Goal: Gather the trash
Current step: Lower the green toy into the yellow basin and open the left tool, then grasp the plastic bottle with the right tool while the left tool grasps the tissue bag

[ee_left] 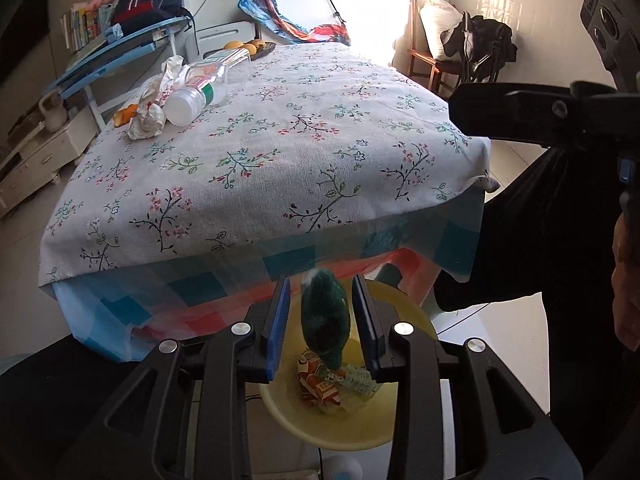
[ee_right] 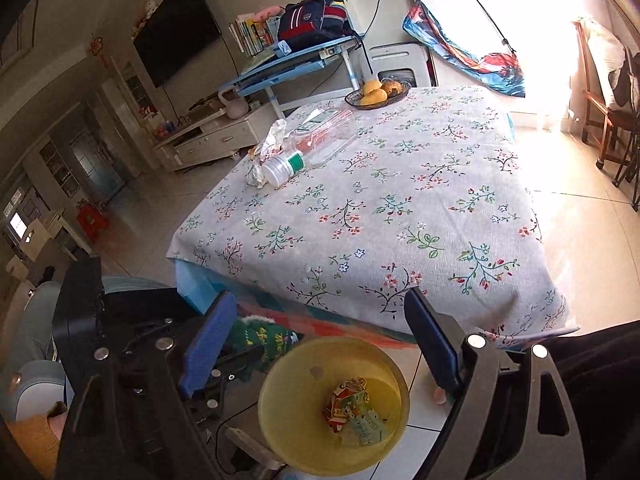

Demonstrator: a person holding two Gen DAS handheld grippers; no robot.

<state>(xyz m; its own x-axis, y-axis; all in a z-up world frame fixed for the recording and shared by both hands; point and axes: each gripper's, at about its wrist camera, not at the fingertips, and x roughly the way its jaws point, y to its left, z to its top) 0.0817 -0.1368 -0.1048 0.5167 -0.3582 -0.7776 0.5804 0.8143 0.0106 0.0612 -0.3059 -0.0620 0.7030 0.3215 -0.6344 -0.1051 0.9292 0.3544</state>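
Presently the left gripper [ee_left: 322, 316] has a dark green crumpled wrapper [ee_left: 325, 318] between its fingers, not visibly clamped, above the yellow bin [ee_right: 280, 420] holding colourful scraps. Right gripper [ee_right: 320, 344] fingers spread wide, empty. Plastic bottle [ee_right: 316, 140] lies on the tabletop [ee_right: 400, 200].

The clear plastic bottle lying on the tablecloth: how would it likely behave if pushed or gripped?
The clear plastic bottle lies on its side on the tablecloth, so a sideways nudge would probably roll it. It looks empty, so likely light for its size. Its thin transparent wall may dent or slip under a squeeze. Crumpled paper beside it might block rolling that way.
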